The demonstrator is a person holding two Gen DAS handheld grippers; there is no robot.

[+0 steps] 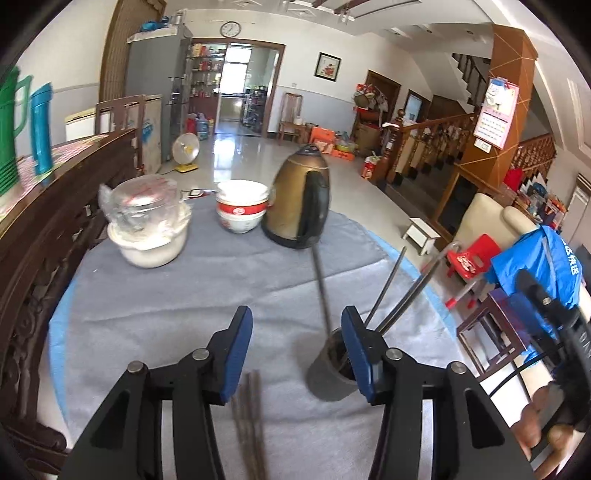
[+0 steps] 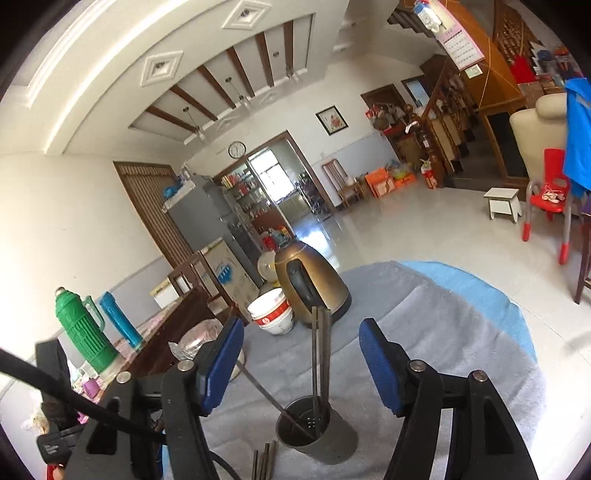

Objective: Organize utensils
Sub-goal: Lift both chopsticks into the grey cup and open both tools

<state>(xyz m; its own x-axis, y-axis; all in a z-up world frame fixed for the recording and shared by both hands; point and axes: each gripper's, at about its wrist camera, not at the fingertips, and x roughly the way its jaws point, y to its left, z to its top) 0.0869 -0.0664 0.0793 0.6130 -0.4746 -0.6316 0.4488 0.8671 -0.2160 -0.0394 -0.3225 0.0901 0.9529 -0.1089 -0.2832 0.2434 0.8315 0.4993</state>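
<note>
Now both grippers' fingers apart, empty, near the chopstick holder (image 2: 317, 430) on the table.

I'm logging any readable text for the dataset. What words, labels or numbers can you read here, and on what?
None can be read with certainty.
Blue cloth: white characters, too blurred.
Wall calendar: number grid, too small.
Red-banded bowls: white logo, illegible.
Wall clock: numerals too small.
Cardboard box: blue print, unreadable.

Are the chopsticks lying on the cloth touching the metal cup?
Apart. The right wrist view shows grey cloth between the chopsticks and the cup.
</note>
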